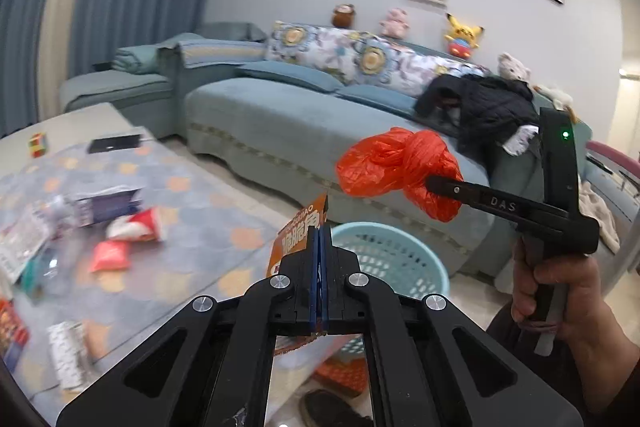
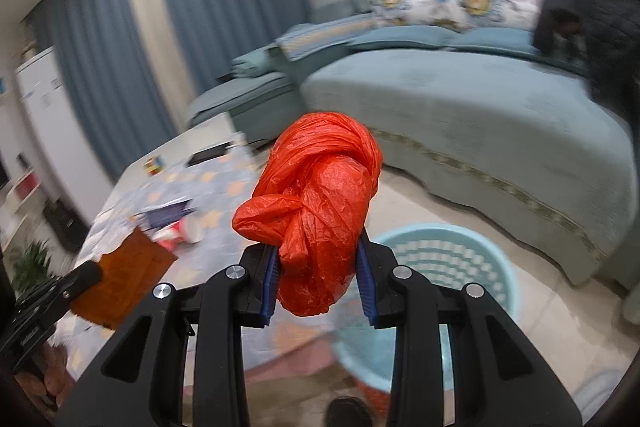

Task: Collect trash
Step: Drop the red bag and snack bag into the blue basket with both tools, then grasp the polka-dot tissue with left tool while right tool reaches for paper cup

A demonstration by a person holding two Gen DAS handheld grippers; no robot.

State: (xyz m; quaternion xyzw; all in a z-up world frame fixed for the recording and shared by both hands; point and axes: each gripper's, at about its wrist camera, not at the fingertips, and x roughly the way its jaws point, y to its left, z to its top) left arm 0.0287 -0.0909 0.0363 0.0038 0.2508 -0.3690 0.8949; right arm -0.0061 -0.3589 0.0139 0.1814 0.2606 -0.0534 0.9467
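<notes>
- The left hand-held gripper (image 1: 319,251) pinches an orange snack wrapper (image 1: 298,235) above the tabletop (image 1: 200,203) edge.
- The right hand-held gripper (image 2: 318,279) clamps a knotted red plastic bag (image 2: 316,203) over the light blue basket (image 2: 452,267) on the floor.

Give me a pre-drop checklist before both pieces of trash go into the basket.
1. Right tool gripping the knotted orange plastic bag: ok, pads pinch its lower part.
2. Left tool gripping the flat orange snack wrapper: ok, jaws shut on it.
3. Light blue perforated plastic basket within view below: ok.
4. Bag directly over the basket opening: cannot tell; the basket sits lower right of it.
5. Basket has room: ok, little shows inside.
6. More trash left on the patterned table: not ok, several packets remain.
</notes>
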